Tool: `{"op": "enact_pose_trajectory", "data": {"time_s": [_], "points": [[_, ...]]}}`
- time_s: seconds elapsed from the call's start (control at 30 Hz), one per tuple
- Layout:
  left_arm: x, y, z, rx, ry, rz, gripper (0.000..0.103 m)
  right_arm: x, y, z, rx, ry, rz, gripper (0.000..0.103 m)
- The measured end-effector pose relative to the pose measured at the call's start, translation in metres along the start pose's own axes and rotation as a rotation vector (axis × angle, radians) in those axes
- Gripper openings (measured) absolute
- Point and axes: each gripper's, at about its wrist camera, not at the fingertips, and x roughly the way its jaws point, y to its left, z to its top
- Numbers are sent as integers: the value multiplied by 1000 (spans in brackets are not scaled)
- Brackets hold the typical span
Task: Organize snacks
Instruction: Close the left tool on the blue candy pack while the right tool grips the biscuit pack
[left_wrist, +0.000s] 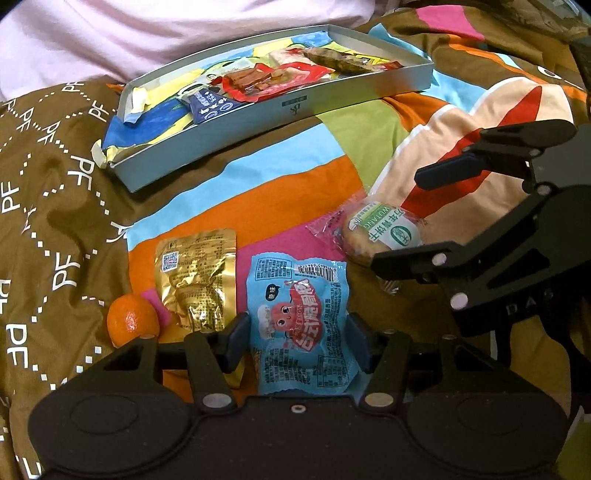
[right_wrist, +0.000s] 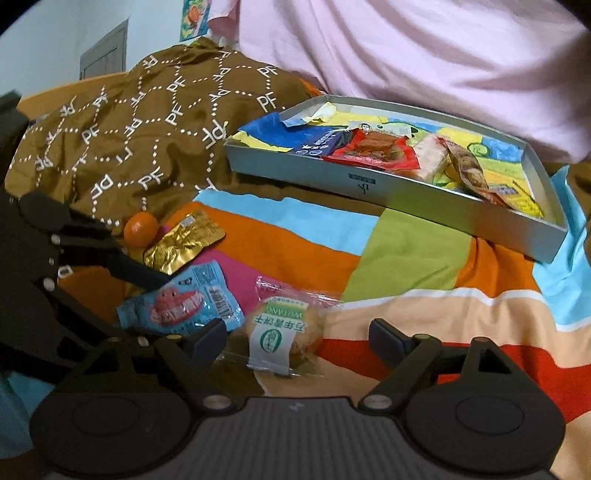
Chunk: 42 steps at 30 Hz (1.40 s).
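A light-blue snack packet lies on the striped bedspread between the pads of my left gripper, which touch both its sides. From the right wrist view, that gripper's upper finger rests along the blue packet. A clear-wrapped biscuit with a green and white label sits between the wide-apart fingers of my right gripper, off both pads. In the left wrist view the right gripper straddles the biscuit. A grey tray behind holds several snack packets.
A gold foil packet and a small orange fruit lie left of the blue packet. The tray rests on the bed against a person in a pink top. Brown patterned bedding is bunched up at the left.
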Motion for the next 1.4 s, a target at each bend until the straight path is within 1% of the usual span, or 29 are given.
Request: {"op": "enact_pose_trajectory", "data": {"time_s": [0.1,0.17,0.27,0.43,0.5,0.63,0.77,0.93,1.0,1.03,1.07,1.1,1.13,1.17,1.23,1.33,1.4], "points": [[0,0,-2,3,-10,3,59,4,-3,2,46,12,28,86],[-1,-2,-3,10,-17,9,59,7,-2,2,54,23,32,85],[-1,-3,-4,20,-22,17,59,16,-3,1,69,56,31,80],[-1,-4,-4,24,-21,20,59,20,0,1,59,83,-17,72],[0,-4,-4,29,-22,23,58,20,1,0,52,80,-31,67],[1,-5,-4,25,-26,28,57,19,1,-1,55,67,-39,66],[1,-2,-8,-59,-67,29,55,17,4,-2,35,52,-53,65],[-2,-2,-10,-113,-102,43,52,15,3,1,27,37,-66,64],[-5,1,-9,-140,-127,57,44,13,5,1,9,33,-78,63],[-6,3,-8,-156,-136,62,42,13,6,1,-3,32,-85,63],[-6,5,-6,-169,-128,56,42,13,8,2,-22,35,-98,63],[-4,6,-5,-171,-117,51,44,12,11,1,-49,39,-115,63],[-2,6,-4,-162,-100,39,48,13,14,1,-72,42,-128,63],[1,6,-3,-143,-72,18,56,12,15,1,-86,43,-135,63],[0,2,-4,-98,-70,19,58,11,17,0,-96,46,-144,63],[0,1,-6,-93,-69,16,59,10,14,1,-97,51,-160,63],[2,2,-4,-87,-46,9,62,10,11,2,-90,55,-166,63]]}}
